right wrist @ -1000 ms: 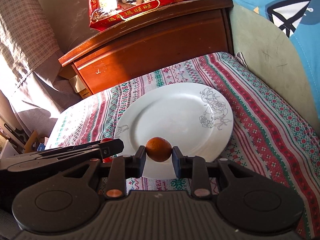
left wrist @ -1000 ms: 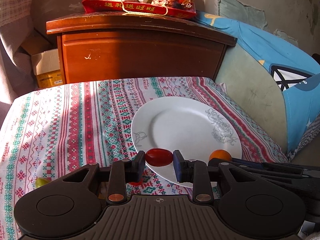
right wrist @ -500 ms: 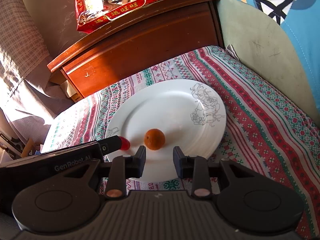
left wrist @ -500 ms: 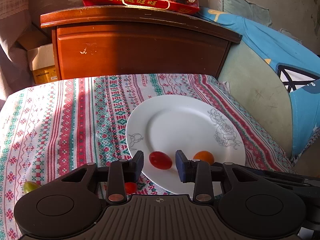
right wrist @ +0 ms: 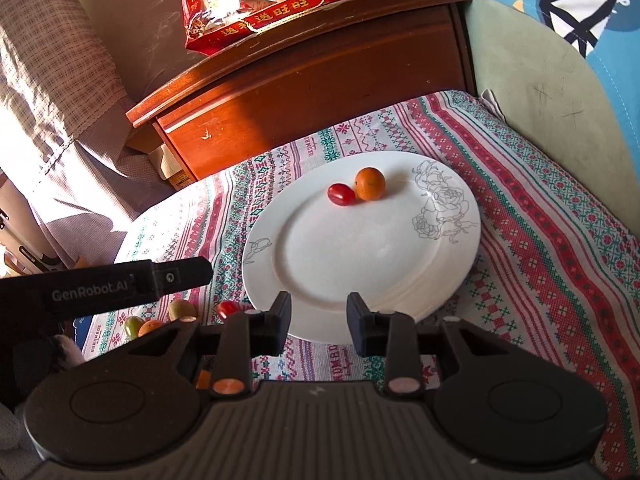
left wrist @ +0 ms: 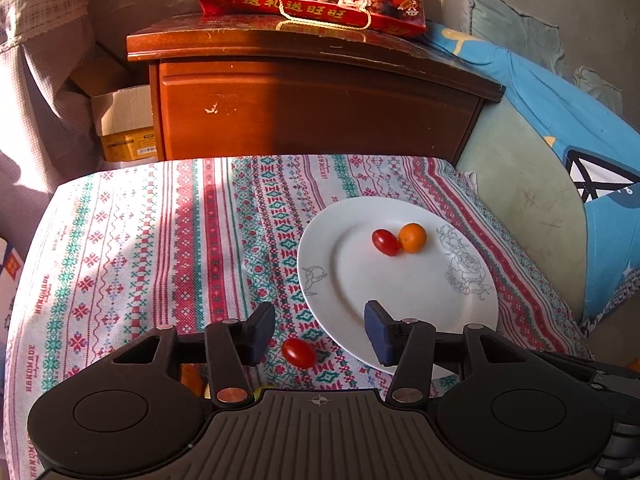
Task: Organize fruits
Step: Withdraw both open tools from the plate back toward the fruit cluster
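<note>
Two fruits plated, more waiting beside the plate

On the plate [right wrist: 460, 276], tomato [right wrist: 341, 194] touches orange [right wrist: 370, 184]; left hand-held gripper [left wrist: 318, 330] opening empty over loose tomato [left wrist: 299, 353]; right hand-held gripper [right wrist: 319, 322] narrow, empty.

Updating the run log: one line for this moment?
plate: red tomato, orange fruit | left gripper: opening, empty | right gripper: open, empty

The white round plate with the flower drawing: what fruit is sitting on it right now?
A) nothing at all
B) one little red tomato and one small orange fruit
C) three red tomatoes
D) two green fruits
B: on the white round plate a small red tomato lies right beside a small round orange fruit, and no other fruit is on it; another red tomato lies on the patterned cloth.
</note>
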Available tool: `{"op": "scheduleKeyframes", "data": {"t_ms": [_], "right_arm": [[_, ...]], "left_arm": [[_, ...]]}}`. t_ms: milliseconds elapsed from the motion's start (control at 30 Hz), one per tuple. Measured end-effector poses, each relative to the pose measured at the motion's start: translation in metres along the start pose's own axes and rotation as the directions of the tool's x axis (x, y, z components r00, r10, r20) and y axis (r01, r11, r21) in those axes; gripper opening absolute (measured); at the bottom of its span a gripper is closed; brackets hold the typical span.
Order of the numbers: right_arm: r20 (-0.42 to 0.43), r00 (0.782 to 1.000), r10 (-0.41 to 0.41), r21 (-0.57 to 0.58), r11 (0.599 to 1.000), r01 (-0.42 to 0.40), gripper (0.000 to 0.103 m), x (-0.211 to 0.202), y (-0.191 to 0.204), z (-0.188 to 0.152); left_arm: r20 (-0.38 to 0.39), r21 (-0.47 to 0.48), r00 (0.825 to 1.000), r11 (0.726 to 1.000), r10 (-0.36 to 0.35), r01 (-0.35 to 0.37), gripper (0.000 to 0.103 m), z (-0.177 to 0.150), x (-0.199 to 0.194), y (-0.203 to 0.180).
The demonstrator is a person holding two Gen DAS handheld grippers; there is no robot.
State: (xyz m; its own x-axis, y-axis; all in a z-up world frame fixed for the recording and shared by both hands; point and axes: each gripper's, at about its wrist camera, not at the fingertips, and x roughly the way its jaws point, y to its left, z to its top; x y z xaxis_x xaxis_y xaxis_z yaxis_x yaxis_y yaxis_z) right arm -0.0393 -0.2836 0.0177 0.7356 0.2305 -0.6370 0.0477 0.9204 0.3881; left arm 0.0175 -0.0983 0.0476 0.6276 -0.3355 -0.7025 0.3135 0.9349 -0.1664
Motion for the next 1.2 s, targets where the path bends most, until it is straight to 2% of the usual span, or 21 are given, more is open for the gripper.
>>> {"op": "scheduleKeyframes", "data": {"t_ms": [367,733,1200], "right_arm": [[-0.03,0.999,0.041,-0.069,0.997,-0.043,0.032,-0.004,0.02,-0.016],[-0.072,0.992,0.1,-0.127,0.986,-0.109,0.032,-0.011,0.041,-0.037],[-0.12,0.985,0.127,-0.17,0.975,-0.146,0.032,-0.005,0.059,-0.06]], "left_arm": [[-0.001,-0.085,1.0,0.996,0.026,-0.026,0.049,-0.013,-0.033,0.043],[-0.008,-0.124,0.993,0.986,0.115,-0.115,0.049,-0.042,-0.059,0.08],[-0.045,-0.057,0.985,0.984,0.164,-0.167,0.049,-0.073,-0.053,0.093]]}}
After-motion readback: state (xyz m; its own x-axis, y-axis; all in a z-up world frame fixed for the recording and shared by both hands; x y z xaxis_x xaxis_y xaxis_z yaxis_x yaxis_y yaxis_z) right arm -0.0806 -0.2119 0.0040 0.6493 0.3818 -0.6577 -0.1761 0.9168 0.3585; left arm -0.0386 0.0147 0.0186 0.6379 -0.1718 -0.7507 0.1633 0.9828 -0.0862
